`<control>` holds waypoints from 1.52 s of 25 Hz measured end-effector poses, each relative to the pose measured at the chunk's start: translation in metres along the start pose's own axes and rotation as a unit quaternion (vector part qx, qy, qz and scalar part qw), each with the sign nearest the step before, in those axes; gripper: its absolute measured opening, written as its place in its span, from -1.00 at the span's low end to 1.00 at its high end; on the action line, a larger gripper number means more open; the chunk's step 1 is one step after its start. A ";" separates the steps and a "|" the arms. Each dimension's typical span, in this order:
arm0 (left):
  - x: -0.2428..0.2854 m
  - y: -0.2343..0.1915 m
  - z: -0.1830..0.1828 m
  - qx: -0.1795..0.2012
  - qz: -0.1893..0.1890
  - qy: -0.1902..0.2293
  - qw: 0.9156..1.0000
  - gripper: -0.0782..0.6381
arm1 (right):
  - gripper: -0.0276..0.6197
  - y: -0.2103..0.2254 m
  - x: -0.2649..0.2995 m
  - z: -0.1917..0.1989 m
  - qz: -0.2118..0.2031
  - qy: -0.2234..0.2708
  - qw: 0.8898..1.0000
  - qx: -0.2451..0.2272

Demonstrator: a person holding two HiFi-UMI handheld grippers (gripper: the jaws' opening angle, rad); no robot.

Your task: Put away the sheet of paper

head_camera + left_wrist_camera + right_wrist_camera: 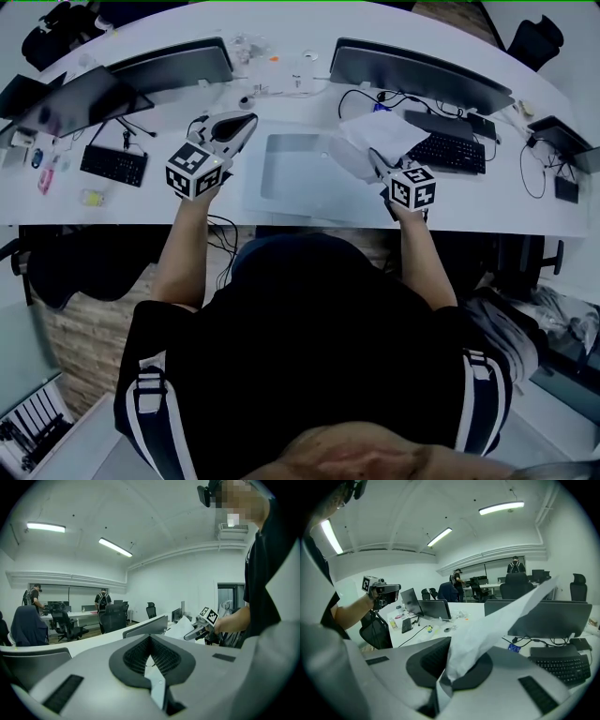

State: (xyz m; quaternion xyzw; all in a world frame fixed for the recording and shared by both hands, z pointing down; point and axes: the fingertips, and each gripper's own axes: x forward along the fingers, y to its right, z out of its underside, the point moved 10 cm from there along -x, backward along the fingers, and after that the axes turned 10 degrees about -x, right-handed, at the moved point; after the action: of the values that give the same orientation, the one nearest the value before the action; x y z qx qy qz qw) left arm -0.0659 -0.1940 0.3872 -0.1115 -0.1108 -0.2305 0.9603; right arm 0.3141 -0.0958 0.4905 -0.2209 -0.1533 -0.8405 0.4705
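My right gripper (379,163) is shut on a crumpled white sheet of paper (373,137), held in the air above the white desk (281,211) right of centre. In the right gripper view the paper (497,623) rises out of the closed jaws towards the upper right. A flat grey rectangular folder or tray (286,171) lies on the desk between my two grippers. To its left hangs my left gripper (244,122), jaws together and holding nothing that I can make out. In the left gripper view only a thin pale sliver shows between its dark pads (136,656).
Two dark monitors (178,64) (422,71) stand at the back of the curved desk. A keyboard (113,165) lies at the left and another (456,152) at the right, among cables. A laptop (66,99) sits far left. People work at desks beyond.
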 end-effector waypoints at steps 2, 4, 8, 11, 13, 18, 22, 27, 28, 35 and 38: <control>-0.001 -0.008 0.001 -0.002 -0.002 -0.001 1.000 -0.73 | -0.87 0.000 0.009 0.006 -0.004 -0.010 1.000 0.006; 0.000 -0.015 0.002 -0.004 -0.004 -0.003 1.000 -0.73 | -0.87 0.002 0.016 0.013 -0.006 -0.022 1.000 0.013; 0.000 -0.024 0.006 -0.010 -0.005 -0.008 1.000 -0.73 | -0.87 0.005 0.028 0.026 -0.011 -0.040 0.999 0.027; 0.000 -0.027 0.009 -0.013 -0.004 -0.010 1.000 -0.73 | -0.87 0.005 0.036 0.035 -0.020 -0.047 0.998 0.048; 0.001 -0.030 0.011 -0.014 -0.003 -0.011 1.000 -0.73 | -0.87 0.005 0.041 0.040 -0.024 -0.052 0.997 0.058; 0.002 -0.036 0.018 -0.019 -0.003 -0.018 1.000 -0.73 | -0.87 0.002 0.055 0.052 -0.035 -0.068 0.995 0.067; 0.000 -0.042 0.023 -0.025 -0.004 -0.024 0.999 -0.73 | -0.87 -0.001 0.068 0.061 -0.050 -0.085 0.992 0.077; -0.003 -0.051 0.029 -0.032 -0.008 -0.026 0.999 -0.73 | -0.87 -0.003 0.089 0.077 -0.069 -0.107 0.987 0.099; -0.004 -0.053 0.031 -0.033 -0.009 -0.026 0.999 -0.73 | -0.87 -0.005 0.092 0.079 -0.073 -0.112 0.986 0.101; -0.009 -0.065 0.042 -0.048 -0.015 -0.032 0.998 -0.73 | -0.87 -0.013 0.115 0.094 -0.102 -0.141 0.978 0.111; -0.010 -0.069 0.047 -0.052 -0.016 -0.035 0.998 -0.73 | -0.87 -0.017 0.122 0.100 -0.115 -0.147 0.975 0.117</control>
State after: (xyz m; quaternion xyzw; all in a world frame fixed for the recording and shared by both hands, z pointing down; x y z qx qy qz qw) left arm -0.1146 -0.2372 0.4406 -0.1675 -0.1338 -0.2471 0.9450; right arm 0.2658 -0.1293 0.6379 -0.2661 -0.3425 -0.8235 0.3657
